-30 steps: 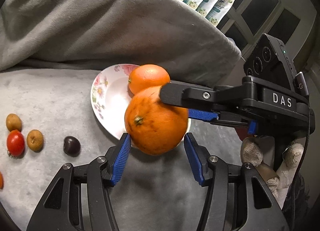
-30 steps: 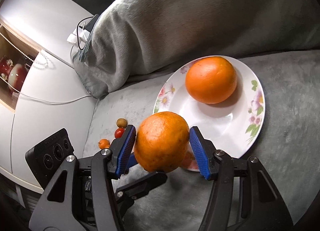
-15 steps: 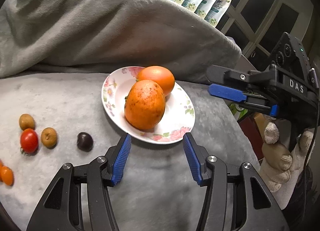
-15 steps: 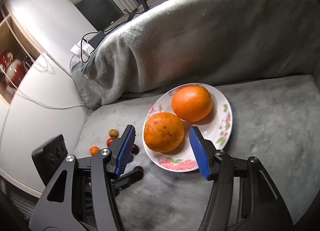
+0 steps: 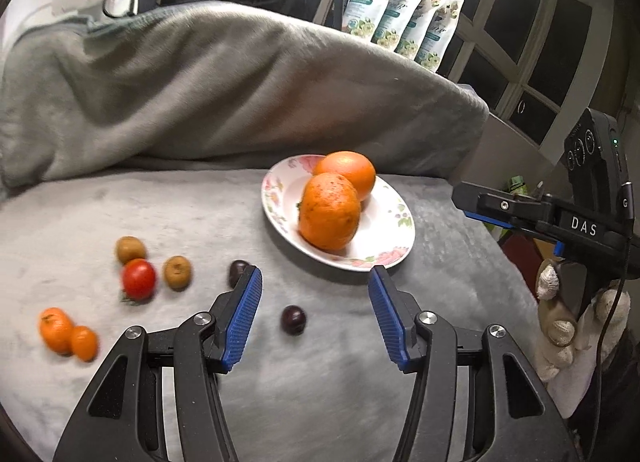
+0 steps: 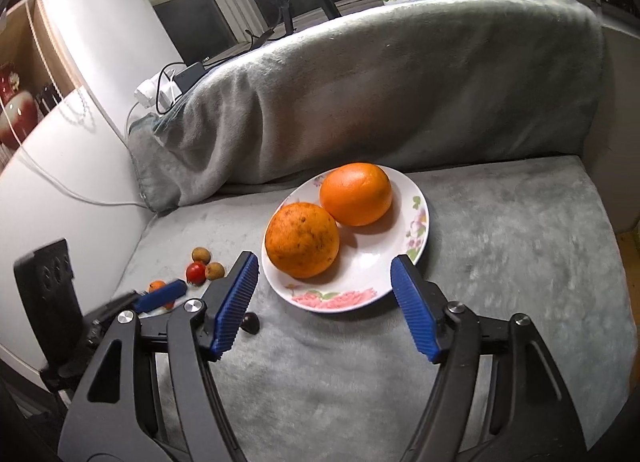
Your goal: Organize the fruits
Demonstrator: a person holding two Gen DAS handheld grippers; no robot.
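Two oranges (image 5: 329, 210), one plate (image 5: 394, 252), seven small fruits (image 5: 139, 278).

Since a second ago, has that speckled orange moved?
Yes. The speckled orange went from between the right tongs, off the plate's near edge, onto the floral plate, beside the smooth orange.

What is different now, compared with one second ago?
The right hand-held gripper let go of the speckled orange, now on the plate beside the smooth orange. Both hand-held grippers, left included, pulled back, open. The small fruits stayed.
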